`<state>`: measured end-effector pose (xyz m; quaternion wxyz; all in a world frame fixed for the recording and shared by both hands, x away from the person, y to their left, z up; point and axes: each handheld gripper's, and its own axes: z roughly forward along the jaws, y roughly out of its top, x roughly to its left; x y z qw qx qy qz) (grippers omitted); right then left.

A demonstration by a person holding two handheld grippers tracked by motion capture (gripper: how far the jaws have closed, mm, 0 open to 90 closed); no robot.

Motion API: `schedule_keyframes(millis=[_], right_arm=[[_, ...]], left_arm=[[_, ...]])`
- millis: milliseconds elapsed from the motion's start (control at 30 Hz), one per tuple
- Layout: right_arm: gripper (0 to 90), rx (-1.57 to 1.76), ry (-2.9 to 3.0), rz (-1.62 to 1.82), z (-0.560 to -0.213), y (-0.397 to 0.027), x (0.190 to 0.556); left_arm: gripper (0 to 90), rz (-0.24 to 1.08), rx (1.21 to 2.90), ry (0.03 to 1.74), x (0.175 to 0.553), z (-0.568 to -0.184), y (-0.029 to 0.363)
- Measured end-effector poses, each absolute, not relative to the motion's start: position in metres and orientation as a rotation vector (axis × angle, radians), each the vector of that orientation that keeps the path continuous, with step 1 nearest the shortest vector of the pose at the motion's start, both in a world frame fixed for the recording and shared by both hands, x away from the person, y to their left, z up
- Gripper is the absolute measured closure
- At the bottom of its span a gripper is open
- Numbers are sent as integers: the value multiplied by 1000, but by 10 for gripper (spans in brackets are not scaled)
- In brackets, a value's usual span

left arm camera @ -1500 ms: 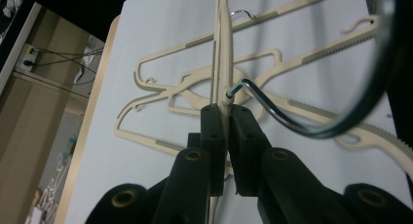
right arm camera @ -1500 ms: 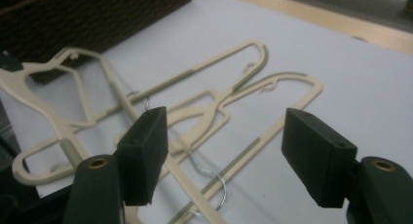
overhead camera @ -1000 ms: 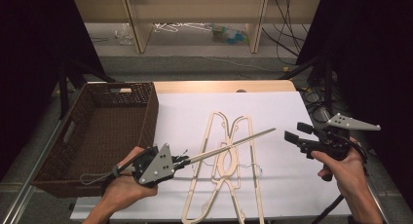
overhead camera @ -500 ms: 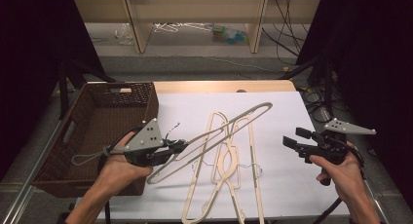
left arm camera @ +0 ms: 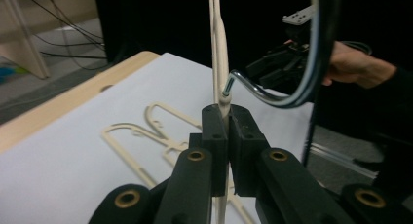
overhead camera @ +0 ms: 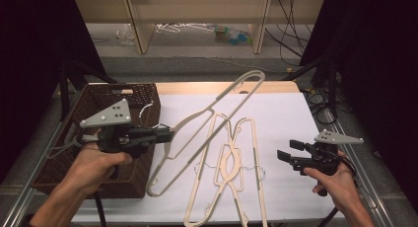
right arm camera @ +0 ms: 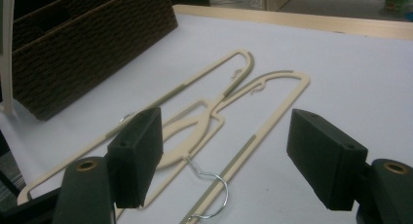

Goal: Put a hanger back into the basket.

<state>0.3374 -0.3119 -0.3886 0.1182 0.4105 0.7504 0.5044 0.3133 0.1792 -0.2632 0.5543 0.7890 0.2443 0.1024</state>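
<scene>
Dark woven basket [overhead camera: 54, 138] at left of frame, contents not visible. Left gripper [overhead camera: 165, 134] clamped on a cream plastic hanger [overhead camera: 217, 106], lifted diagonally toward upper centre beside the basket's near corner. Two more cream hangers [overhead camera: 231, 163] with metal hooks lie crossed on the white counter [overhead camera: 286, 118]. Right gripper [overhead camera: 285, 153], jaws apart, hovers lower right near the counter edge.

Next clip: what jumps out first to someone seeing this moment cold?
The cream hanger lifted off the table, slanting up from the left gripper, whose jaws are clamped near its hook. Two more hangers lie crossed on the white sheet, a dark wicker basket sits left, and the right gripper waits open.
</scene>
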Motion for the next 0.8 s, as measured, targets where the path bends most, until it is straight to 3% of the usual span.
schedule_keyframes(millis=[433,800], right_arm=[[302,1154,2326,1379,-406,-304,322],[271,1158,2332,1357,-418,-302,317]], left_arm=[[860,338,1816,741,316,-216,258],[859,504,1856,876,342,-220,310]])
